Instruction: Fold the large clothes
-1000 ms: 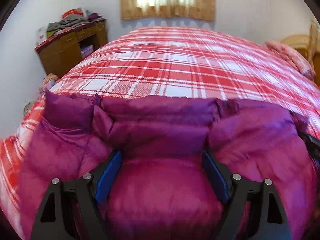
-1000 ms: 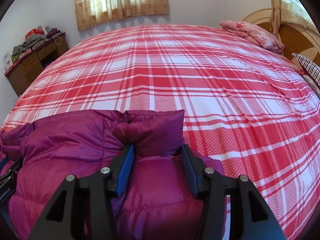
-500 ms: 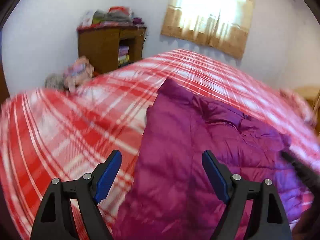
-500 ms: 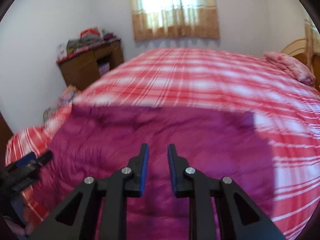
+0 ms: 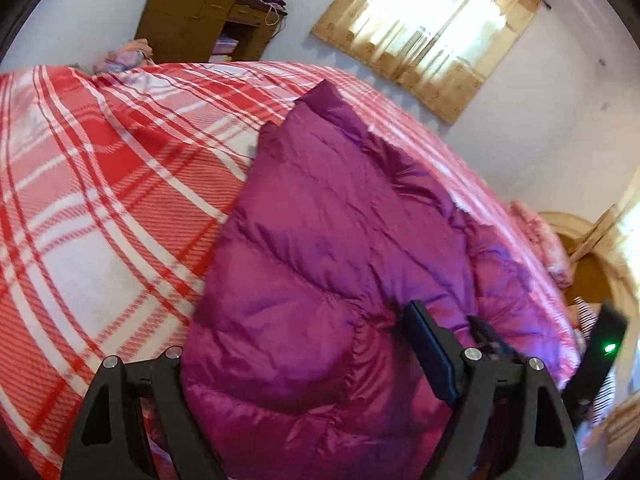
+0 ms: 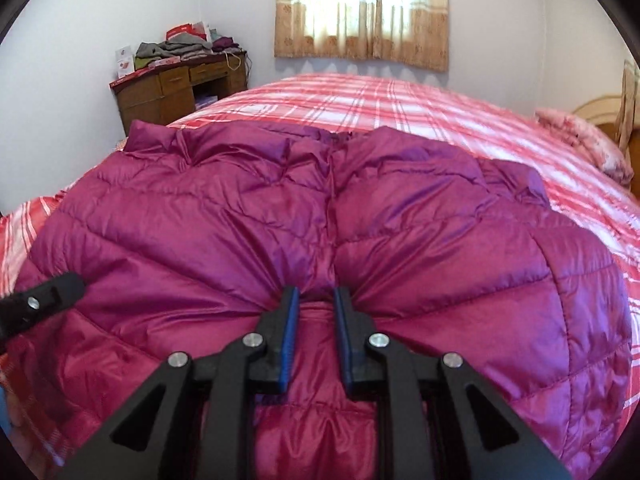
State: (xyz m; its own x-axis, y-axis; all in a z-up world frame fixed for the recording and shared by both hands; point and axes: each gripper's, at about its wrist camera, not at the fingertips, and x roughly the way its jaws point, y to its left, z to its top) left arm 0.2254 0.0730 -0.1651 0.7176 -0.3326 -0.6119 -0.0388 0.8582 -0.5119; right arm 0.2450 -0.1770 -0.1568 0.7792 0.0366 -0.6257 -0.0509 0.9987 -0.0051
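A bedroom with pale walls holds a wide bed (image 6: 420,96) under a red and white plaid cover, and all places below are given from this bed. Behind its far edge hangs a curtained window (image 6: 360,12), and beside its far left corner stands a wooden desk (image 6: 176,88) with piled clothes. A pink pillow (image 6: 588,148) lies at its right end.

The puffy magenta jacket (image 6: 320,208) lies spread on the near part of the bed, front side up, with its zipper line running away from the near edge toward the window.

The right gripper (image 6: 316,300) pinches a gathered fold of the jacket's near hem at the zipper; the fabric puckers around its pads (image 6: 289,320), which are drawn close together. The left gripper (image 5: 296,352) stands at the jacket's left side, nearer the desk corner. Its jaws are wide and are closing, with a thick bulge of the padding between them; one finger is hidden under the fabric, so I cannot say that the pads press yet.

To do this step well, I think the left gripper should take a full bite of the edge before any lift. Both grips should then rise together and carry the hem evenly toward the collar, because the slippery, bulky shell may slide out.
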